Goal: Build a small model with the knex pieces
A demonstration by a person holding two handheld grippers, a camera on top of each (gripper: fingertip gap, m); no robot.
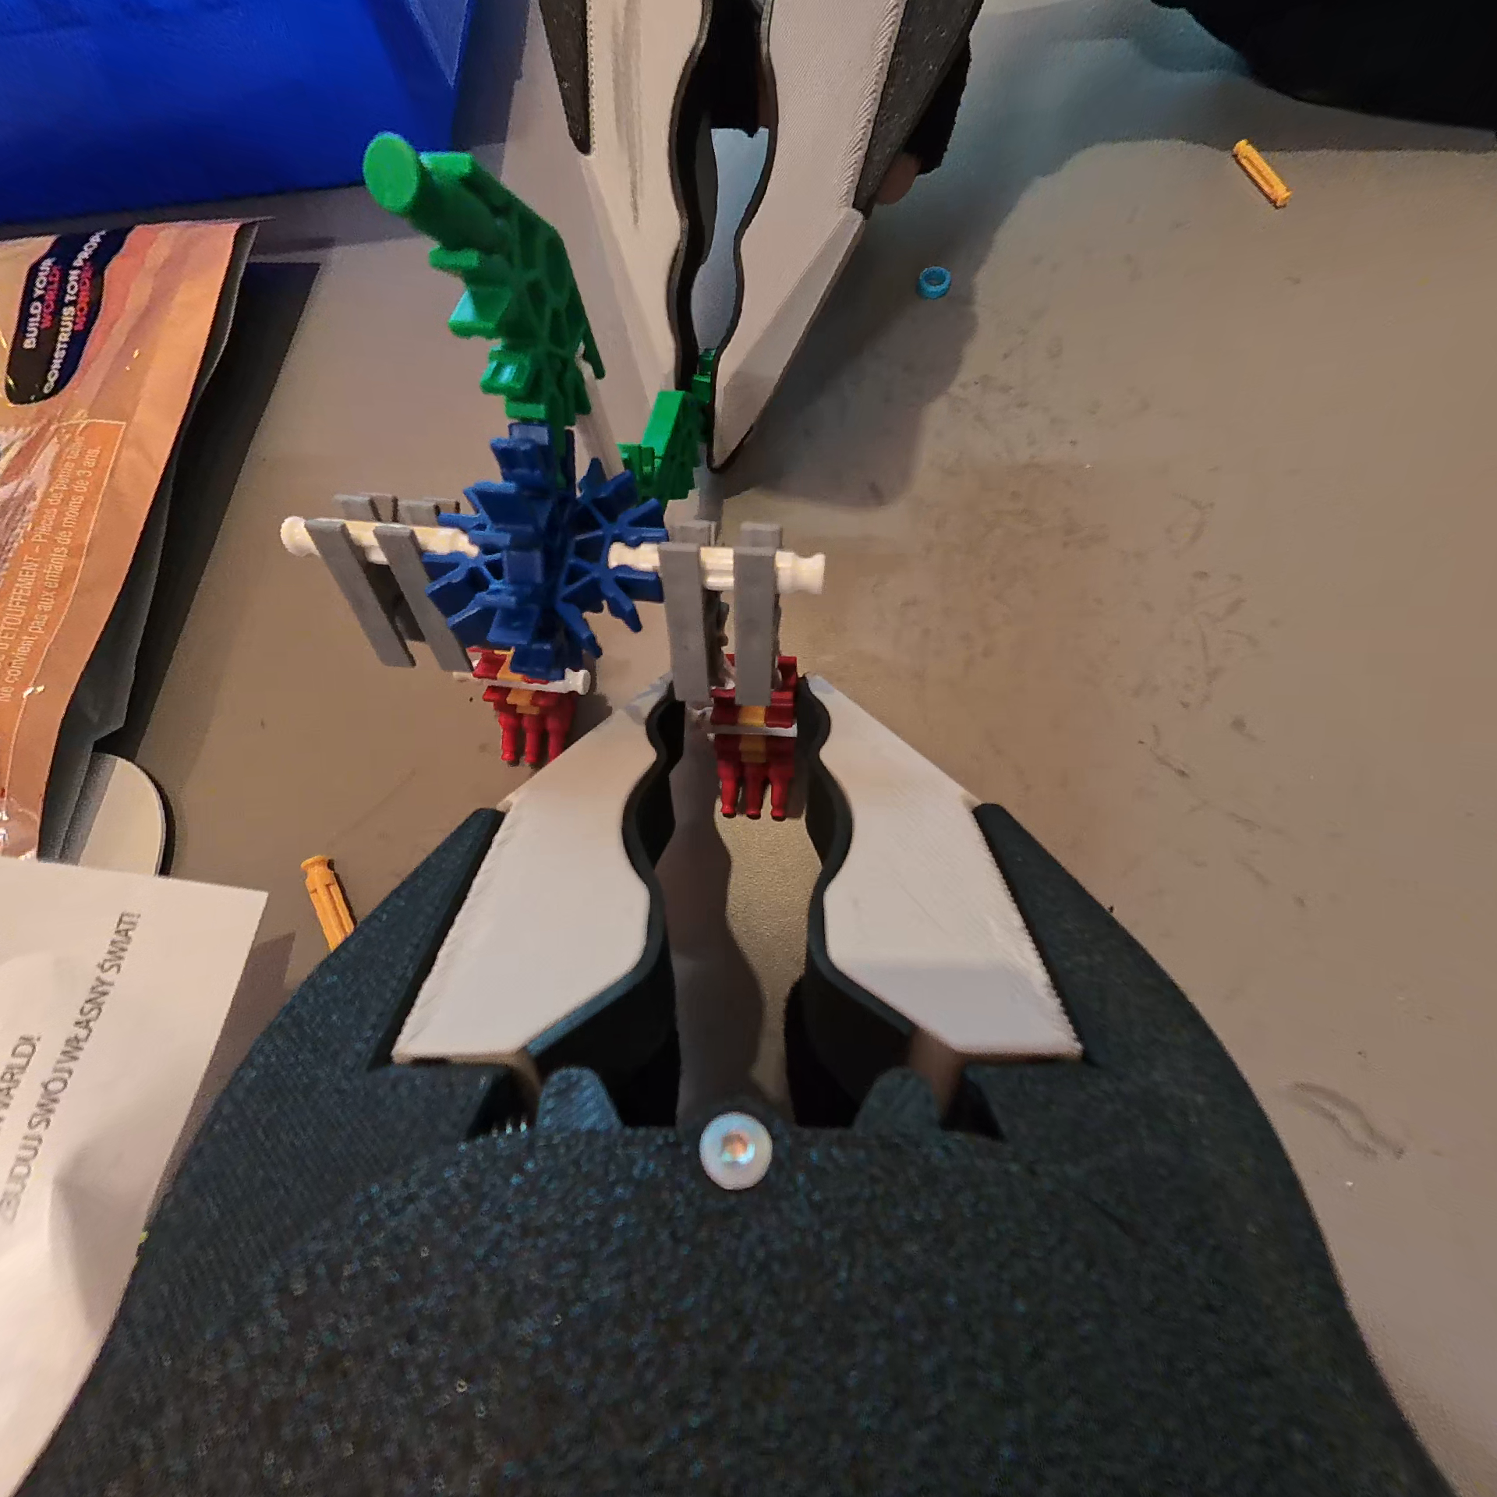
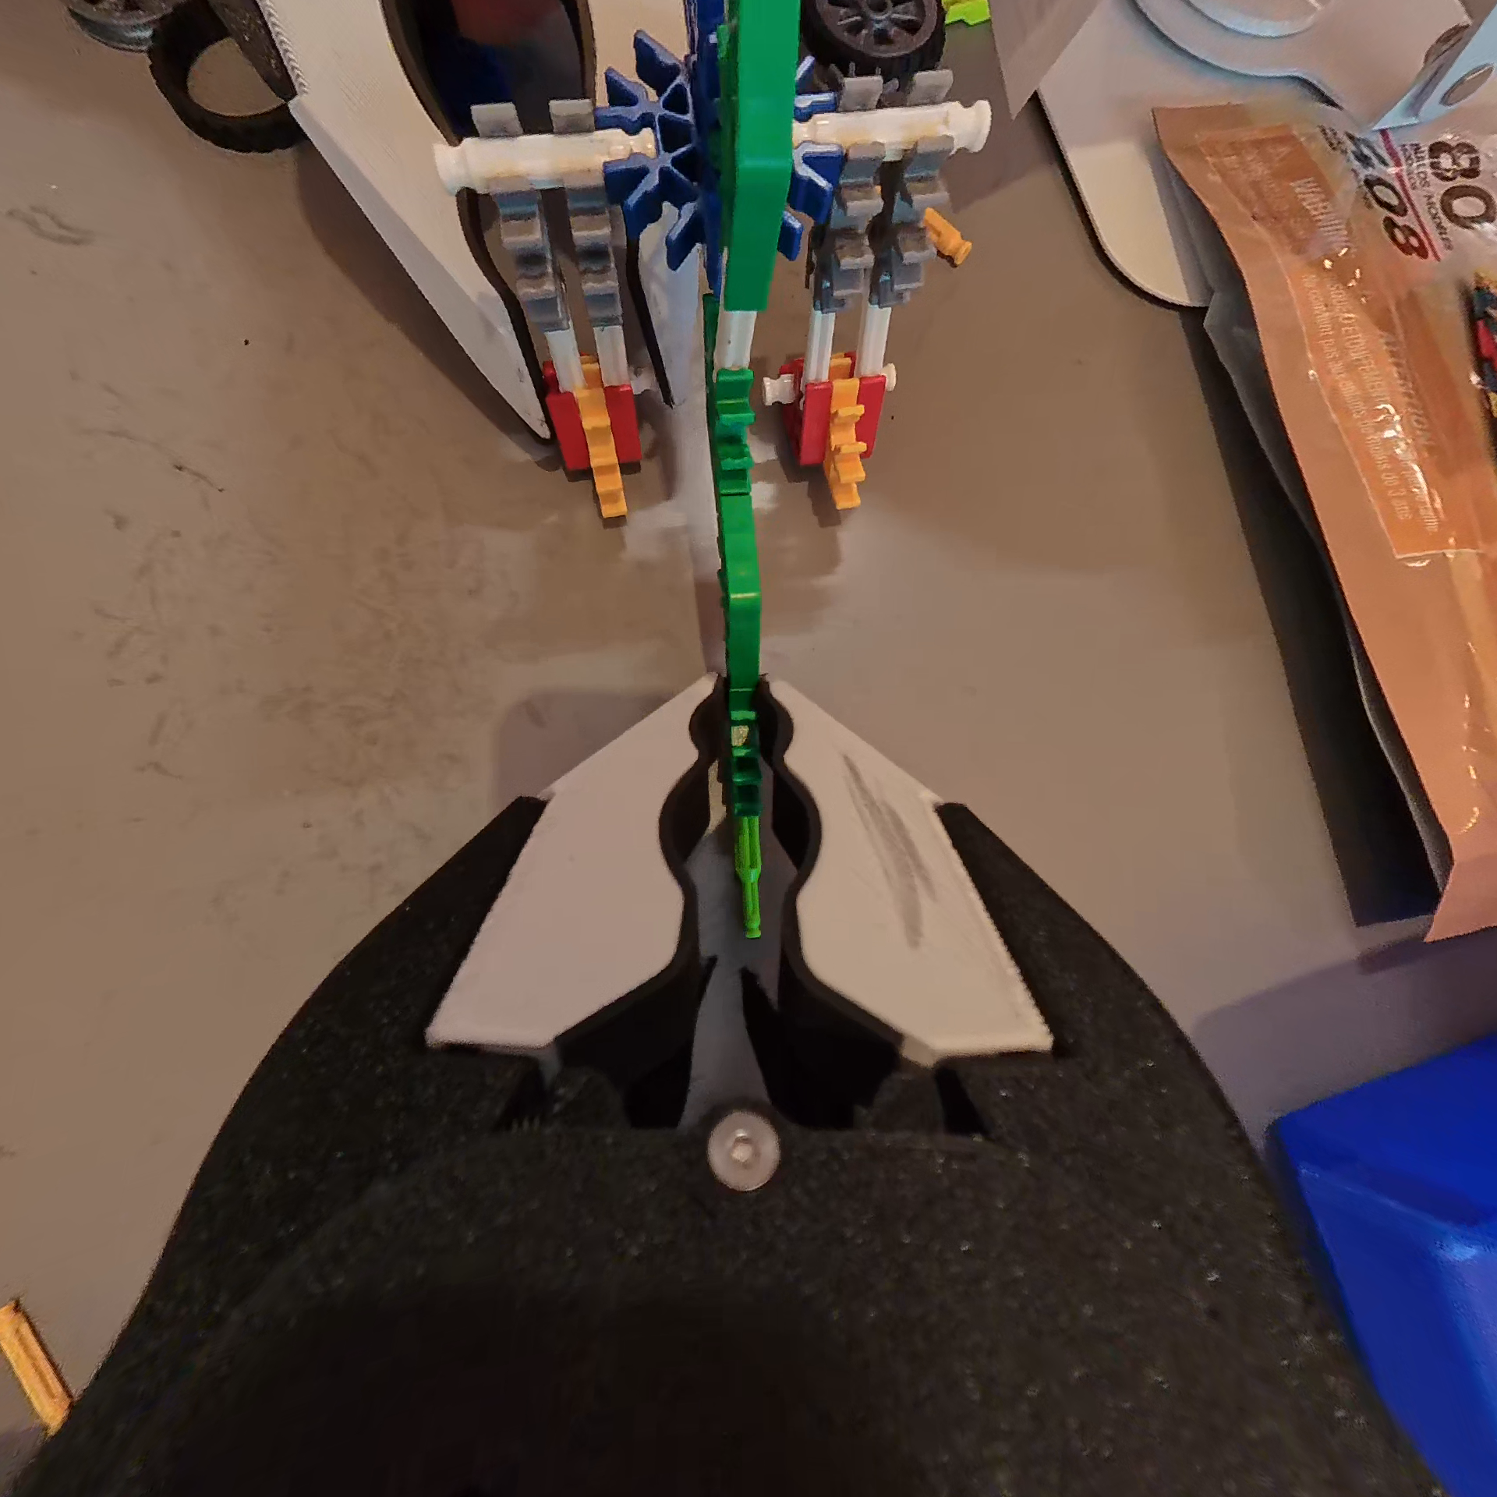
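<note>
A construction-toy model stands on the grey table, with blue snowflake connectors [image 1: 551, 567] at its middle, a white cross rod [image 2: 535, 158], grey connectors and two red feet. My left gripper [image 1: 737, 697] is shut around one leg at its red foot [image 1: 753, 745]. It also shows in the right wrist view [image 2: 603, 405], straddling that leg. My right gripper [image 2: 741, 688] is shut on a chain of green connectors [image 2: 739, 551] that runs out from the model. In the left wrist view the right gripper [image 1: 713, 421] comes in from the top. A second green piece [image 1: 518, 292] rises from the blue hub.
A blue bin [image 1: 202, 97] and an orange plastic bag [image 1: 97, 486] lie at the left, with a paper leaflet [image 1: 97, 1053] in front. Small orange pieces [image 1: 1262, 172] [image 1: 328, 899] and a blue ring [image 1: 936, 282] lie loose. A black tyre [image 2: 219, 97] and a wheel [image 2: 879, 32] lie behind the model. My right fingertips sit around 7 cm from my left ones. The left tips stand about 15 cm off the wheel [image 2: 879, 32].
</note>
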